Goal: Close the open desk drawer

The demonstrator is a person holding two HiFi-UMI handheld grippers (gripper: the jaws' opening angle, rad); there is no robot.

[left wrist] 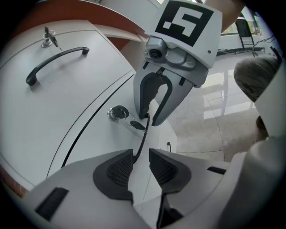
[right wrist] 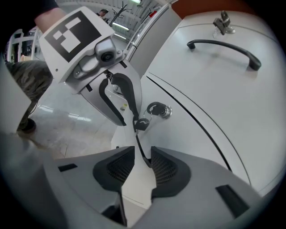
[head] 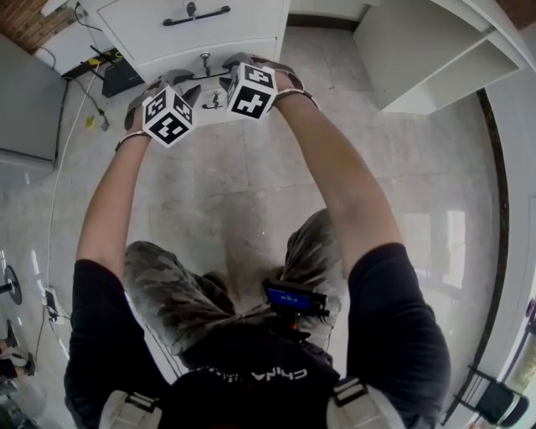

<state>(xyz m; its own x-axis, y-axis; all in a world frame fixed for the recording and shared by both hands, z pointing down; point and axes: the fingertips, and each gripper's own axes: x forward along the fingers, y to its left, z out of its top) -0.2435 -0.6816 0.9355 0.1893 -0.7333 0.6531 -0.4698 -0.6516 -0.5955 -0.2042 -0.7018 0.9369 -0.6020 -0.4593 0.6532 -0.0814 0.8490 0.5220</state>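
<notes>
Head view puts the lower drawer (head: 167,59) of a white desk cabinet at the far edge of the scene, low by the floor, under an upper drawer (head: 151,21) that has its own black upper handle (head: 197,14). In the gripper views the two fronts look close to flush along a thin dark seam. I cannot tell whether the lower one stands out at all.

Its slim black handle (left wrist: 142,136) runs along the front, just beside a round lock (left wrist: 117,112) with a key and a dangling fob (left wrist: 137,125). The left gripper (left wrist: 140,157) sits at the handle's left end. The bar passes between its ribbed pads (left wrist: 119,170), lying by one of them, and the jaws are released, with a gap left over.

The right gripper (right wrist: 142,156) sits at the right end, facing the left one. The bar's end lies between its pads too, and its jaws are likewise parted, not clamped.

Both arms reach forward from a crouching person in camouflage shorts (head: 167,285). Glossy pale floor tiles (head: 251,184) spread all around. A white open shelf unit (head: 435,59) stands at the far right, and a grey cabinet (head: 25,109) at the left.
</notes>
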